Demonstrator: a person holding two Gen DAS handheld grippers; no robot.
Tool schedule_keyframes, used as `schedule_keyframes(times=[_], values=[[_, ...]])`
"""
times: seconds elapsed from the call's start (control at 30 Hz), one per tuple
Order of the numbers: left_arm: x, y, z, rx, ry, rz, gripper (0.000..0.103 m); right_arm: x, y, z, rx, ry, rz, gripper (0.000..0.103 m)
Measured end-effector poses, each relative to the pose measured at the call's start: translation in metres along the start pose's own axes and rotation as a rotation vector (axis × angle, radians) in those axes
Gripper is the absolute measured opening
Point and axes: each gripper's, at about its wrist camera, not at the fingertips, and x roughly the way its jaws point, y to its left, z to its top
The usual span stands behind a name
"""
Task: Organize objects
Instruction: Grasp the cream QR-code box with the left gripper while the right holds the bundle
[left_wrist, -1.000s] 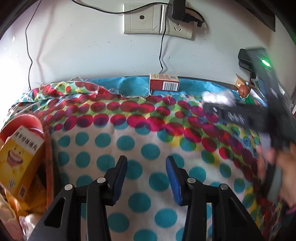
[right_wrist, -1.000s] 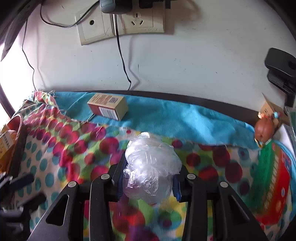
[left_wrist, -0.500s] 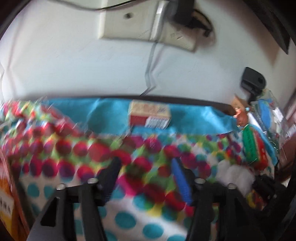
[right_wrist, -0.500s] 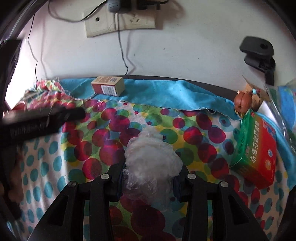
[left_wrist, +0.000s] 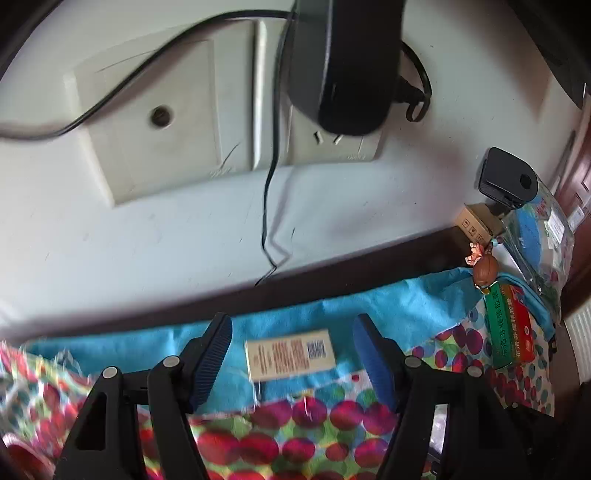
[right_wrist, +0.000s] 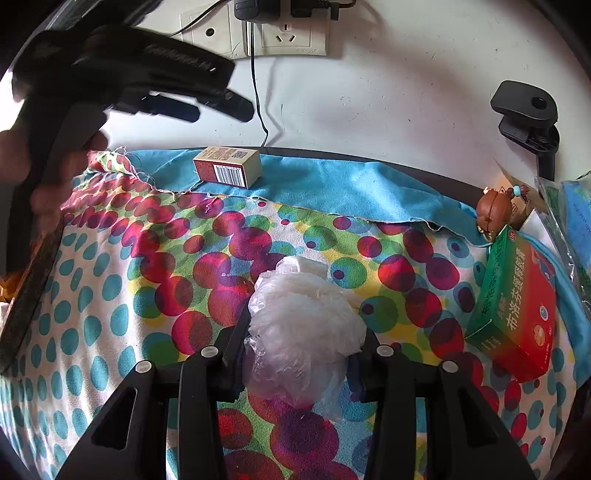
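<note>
Left gripper (left_wrist: 291, 354) has its jaws spread, just been opening, and the small box (left_wrist: 290, 354) lies framed between the fingers at lower centre on the blue cloth (left_wrist: 388, 314), untouched. Right gripper (right_wrist: 299, 347) is pinching the crumpled plastic bag (right_wrist: 303, 332) at lower centre over the dotted cloth (right_wrist: 147, 266), green-red box (right_wrist: 517, 310) at right edge

The middle of the spotty cloth (right_wrist: 155, 280) is free. A small box (right_wrist: 227, 167) sits far back; a green box (right_wrist: 517, 310) blocks the right.
</note>
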Motion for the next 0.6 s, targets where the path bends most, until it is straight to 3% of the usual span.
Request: schedule_keyframes(times=[0.07, 0.23, 0.43, 0.5, 0.6], values=[[0.007, 0.0, 0.01, 0.015, 0.017, 0.032, 0.07, -0.001, 0.0, -0.001, 0.001, 0.0, 0.001, 0.041], [0.025, 0.002, 0.021, -0.025, 0.079, -0.004, 0.07, -0.001, 0.0, -0.001, 0.005, -0.002, 0.004, 0.041], [0.047, -0.006, 0.003, 0.021, 0.178, 0.007, 0.07, -0.002, 0.001, -0.003, 0.002, -0.001, -0.001, 0.041], [0.047, -0.012, -0.004, 0.061, 0.18, 0.043, 0.07, -0.001, 0.001, -0.003, 0.003, -0.002, 0.0, 0.041], [0.039, -0.019, -0.016, 0.098, 0.217, 0.008, 0.07, -0.001, 0.001, -0.003, 0.001, -0.001, -0.002, 0.041]])
